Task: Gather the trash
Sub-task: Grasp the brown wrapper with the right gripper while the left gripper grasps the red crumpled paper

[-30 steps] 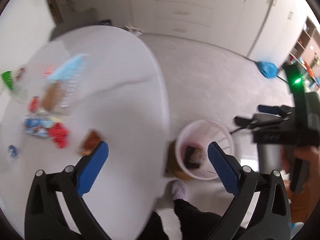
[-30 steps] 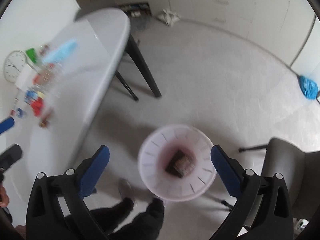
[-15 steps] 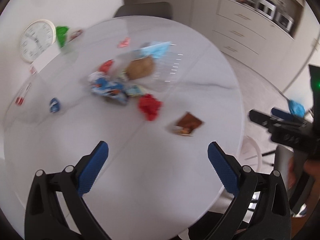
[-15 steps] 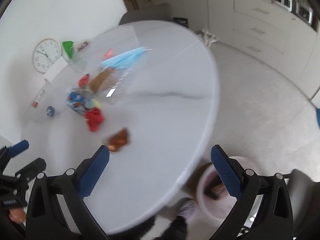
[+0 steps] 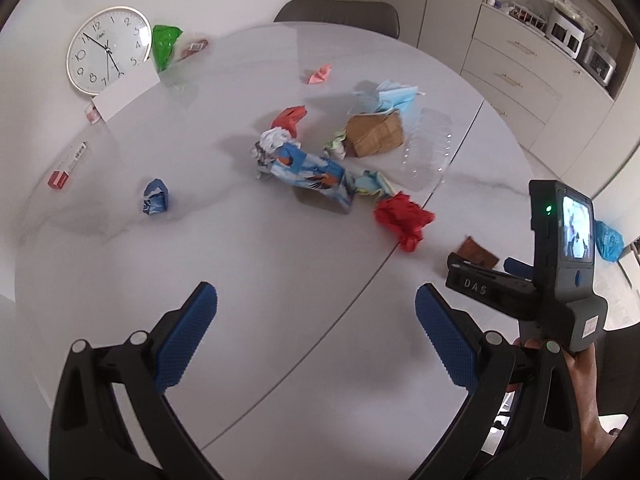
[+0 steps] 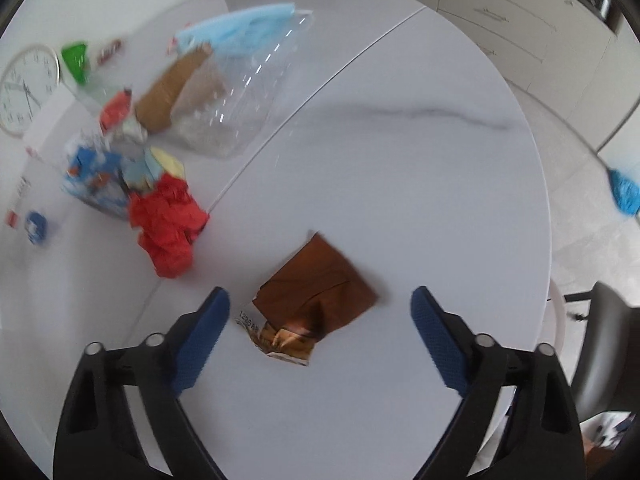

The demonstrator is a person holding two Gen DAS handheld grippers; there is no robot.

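Hovering over the white marble-veined table [image 6: 400, 128], the right gripper [image 6: 320, 312] had just been narrowing its jaws, which stood apart and unclamped, with a creased brown wrapper [image 6: 320, 292] lying flat between them. Just beyond lay crumpled red paper [image 6: 168, 228], then a clear ribbed plastic tray [image 6: 236, 92] holding nothing visible. The left gripper [image 5: 316, 312] hung wide apart over bare tabletop, a blue crumpled ball [image 5: 155, 201] farther off.
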